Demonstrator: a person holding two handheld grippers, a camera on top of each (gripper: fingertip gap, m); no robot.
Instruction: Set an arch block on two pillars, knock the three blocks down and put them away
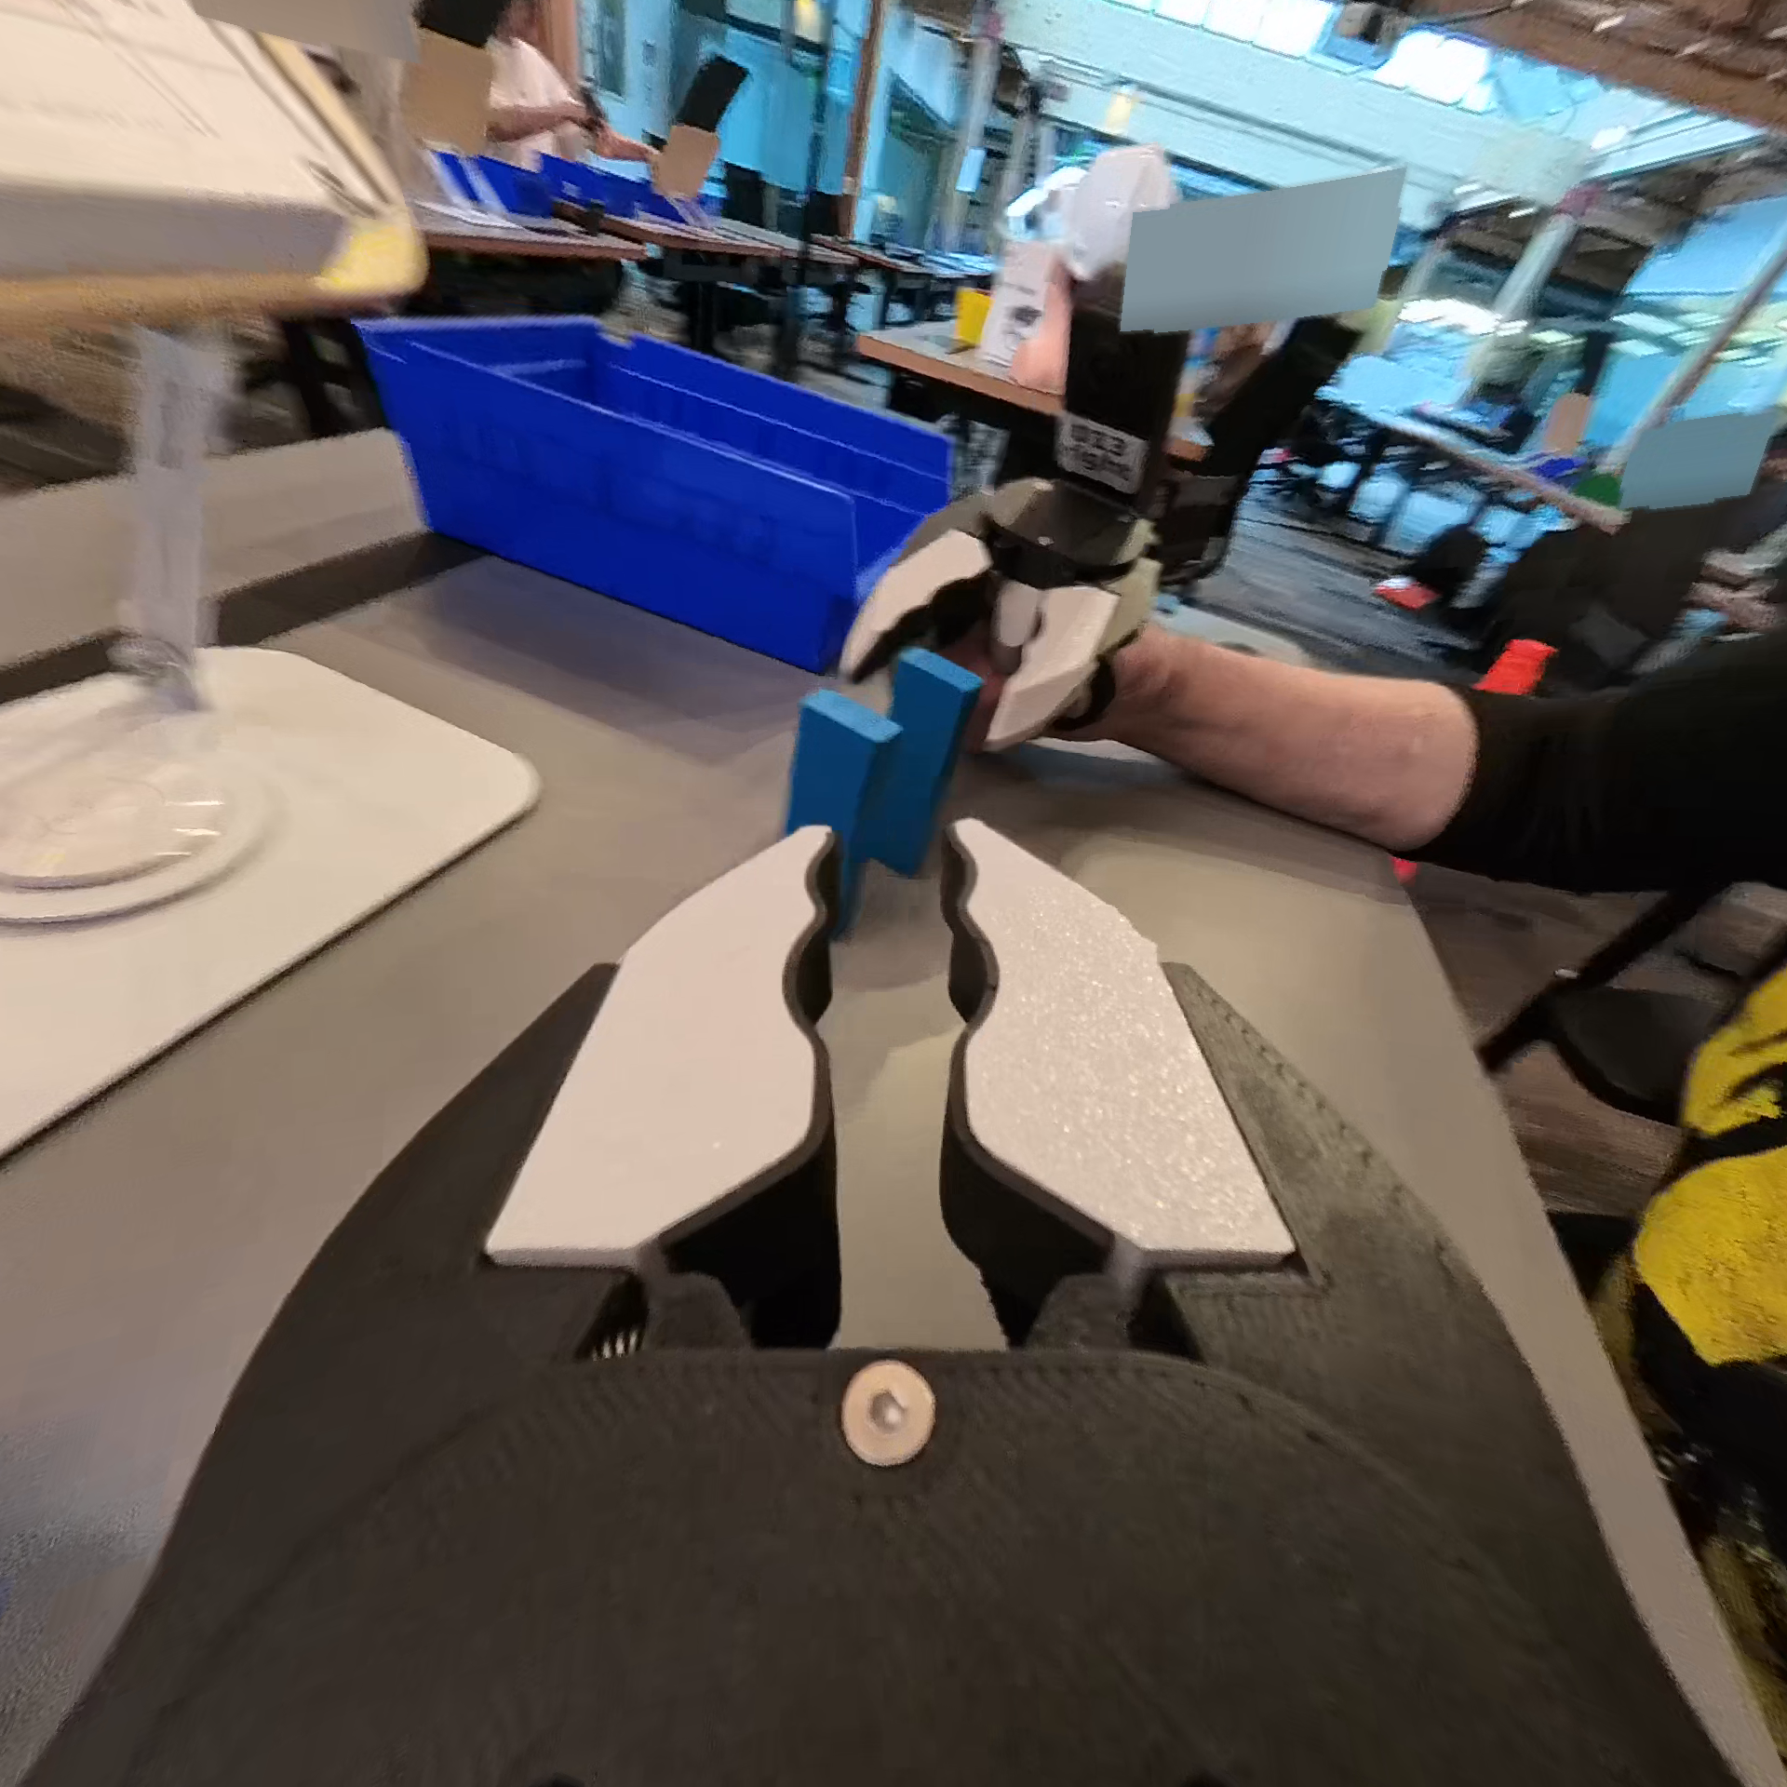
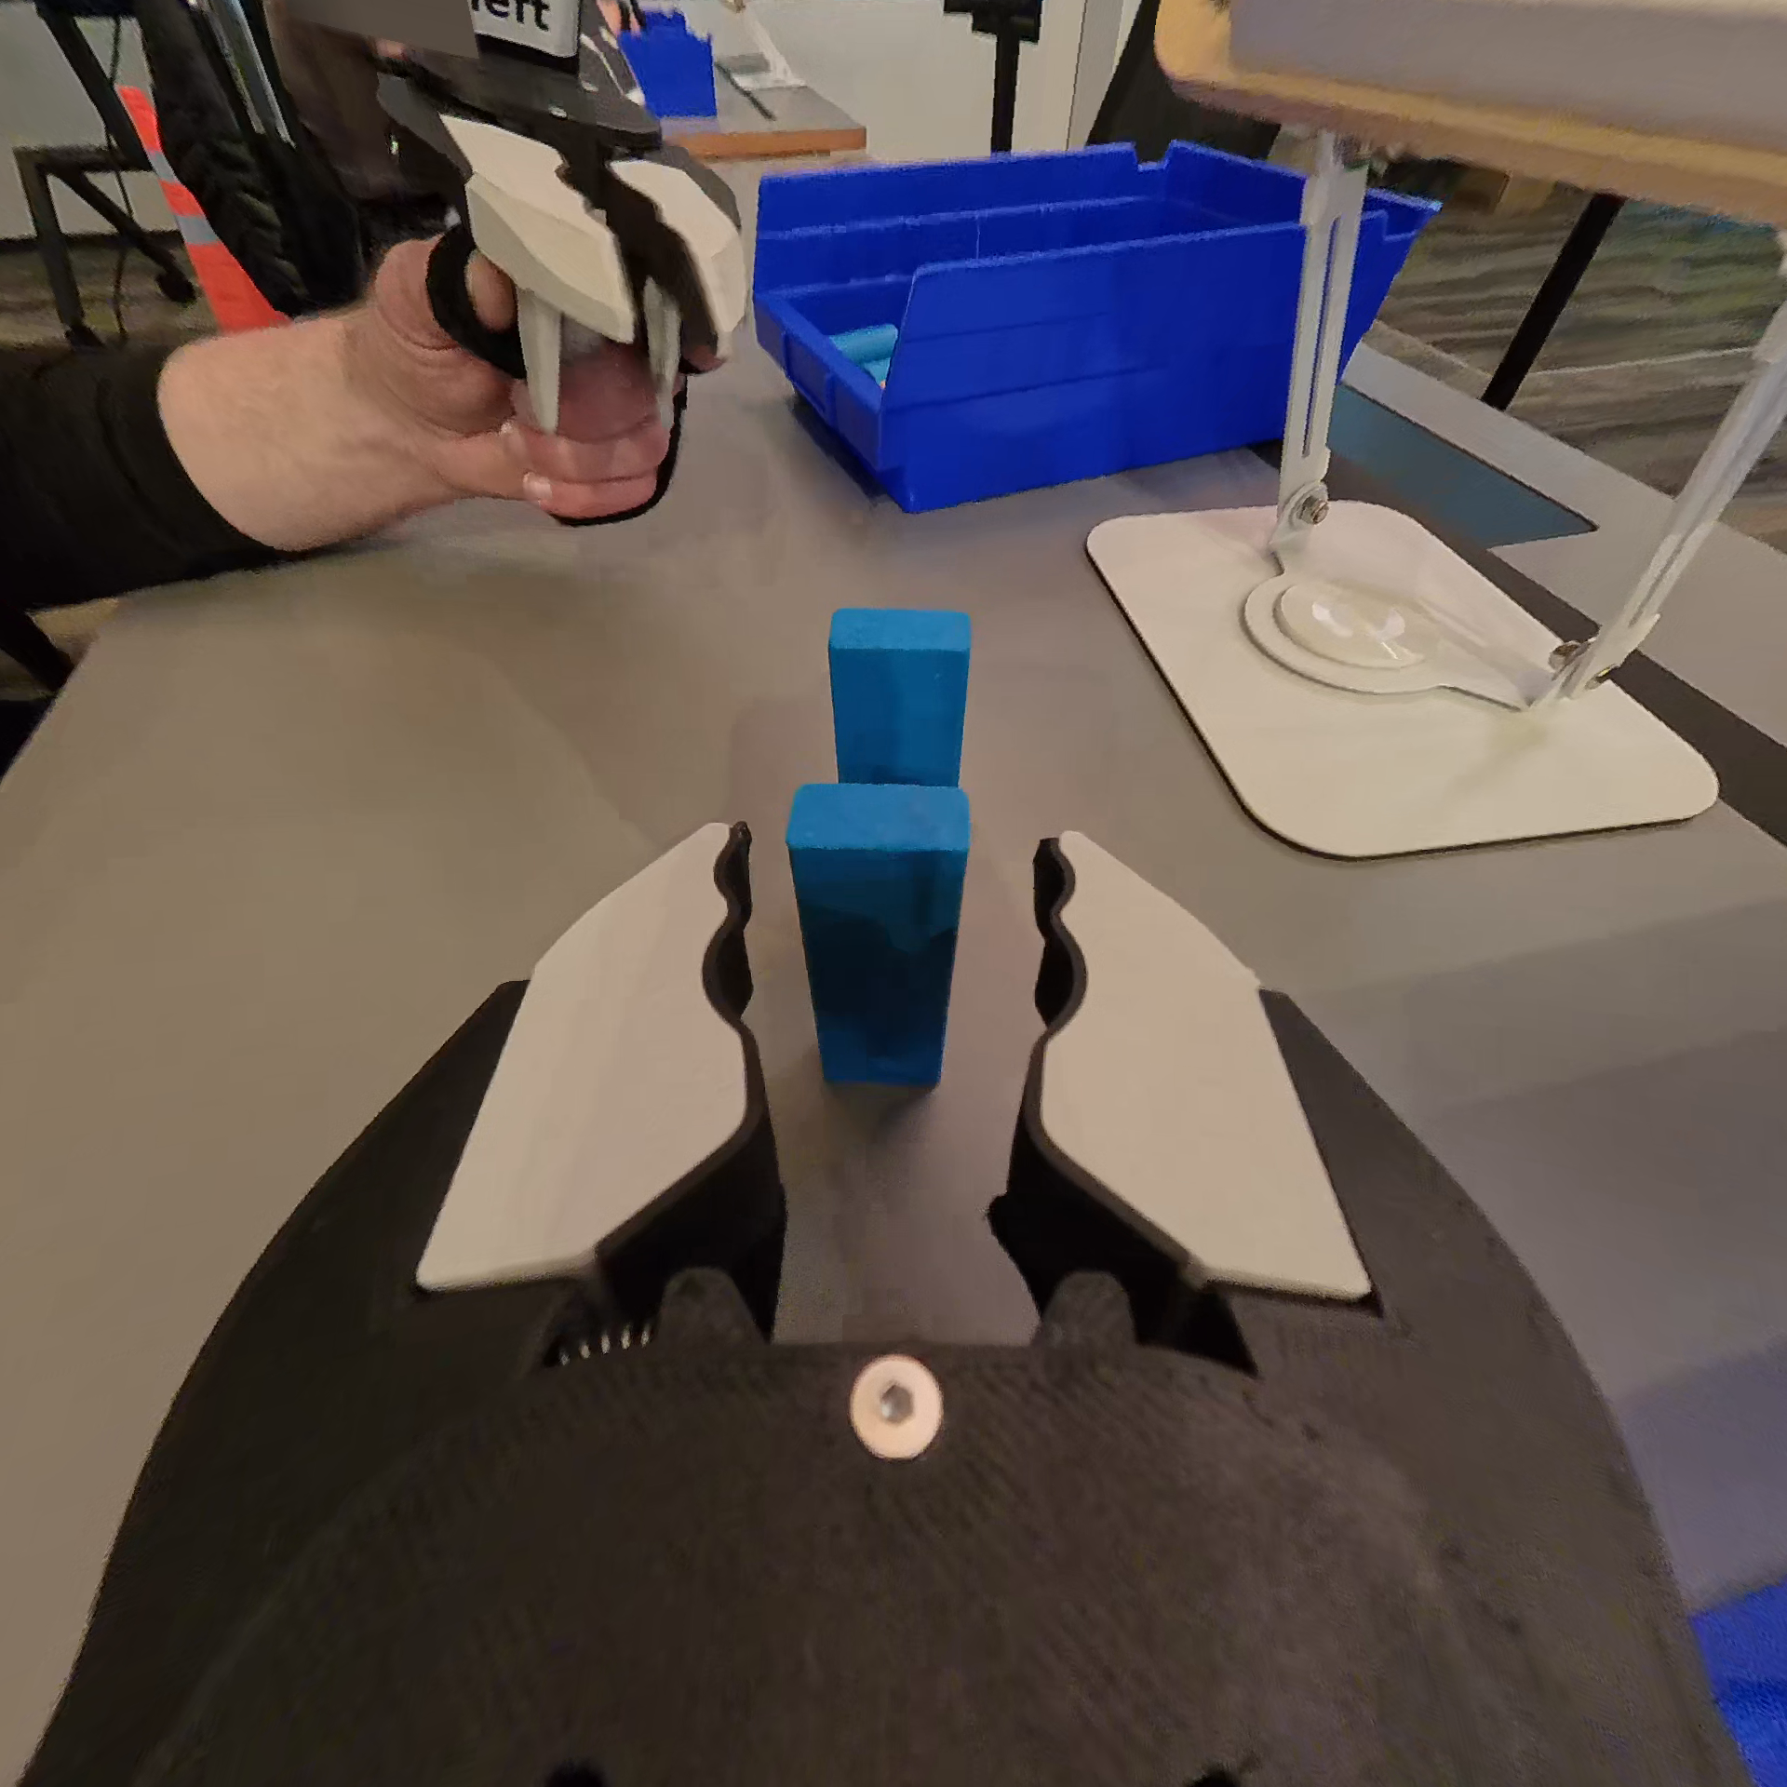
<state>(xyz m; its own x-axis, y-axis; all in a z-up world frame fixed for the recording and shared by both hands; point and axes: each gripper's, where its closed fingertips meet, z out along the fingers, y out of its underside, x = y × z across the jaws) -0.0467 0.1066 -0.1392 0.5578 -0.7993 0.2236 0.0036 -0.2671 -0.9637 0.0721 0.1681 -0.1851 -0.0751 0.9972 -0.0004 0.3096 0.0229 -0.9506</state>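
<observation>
Blue pillars upright on grey table, right claw open

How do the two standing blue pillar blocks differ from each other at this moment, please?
The near pillar stands between the right gripper's open fingers, while the far pillar stands free beyond them. In the left wrist view the order is reversed. Both are blue, upright and apart on the grey table.

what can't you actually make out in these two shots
- Arch block: not identifiable in either view; light blue pieces in the blue bin are mostly hidden by its wall.
- Near pillar base: left wrist view, hidden behind the left gripper.
- Stand top: cut off by the frame edge.
</observation>
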